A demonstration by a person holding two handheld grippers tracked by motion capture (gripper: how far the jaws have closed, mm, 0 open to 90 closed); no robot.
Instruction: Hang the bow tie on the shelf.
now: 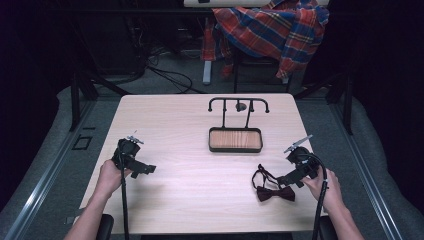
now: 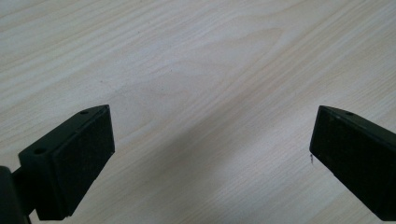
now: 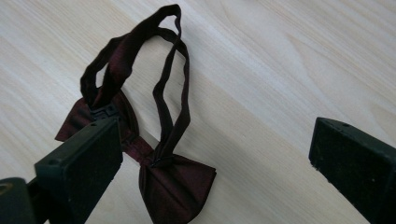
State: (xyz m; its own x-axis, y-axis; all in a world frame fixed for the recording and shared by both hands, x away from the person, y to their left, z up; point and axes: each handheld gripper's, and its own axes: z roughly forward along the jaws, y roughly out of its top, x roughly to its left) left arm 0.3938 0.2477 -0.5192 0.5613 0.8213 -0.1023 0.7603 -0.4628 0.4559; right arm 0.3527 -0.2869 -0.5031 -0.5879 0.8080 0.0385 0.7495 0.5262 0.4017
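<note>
High view: two wide-apart grippers, left gripper [image 1: 146, 169] and right gripper [image 1: 281, 180], one bow tie [image 1: 275, 193], one stand [image 1: 236, 125].

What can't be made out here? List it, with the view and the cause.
- Bow tie: in the right gripper view one wing sits behind the hand-held gripper's jaw, and the bottom edge cuts the other.
- Small dark thing on the stand: too small in the high view to identify.
- Plaid cloth: cut by the high view's top edge; what it drapes is hidden.
</note>
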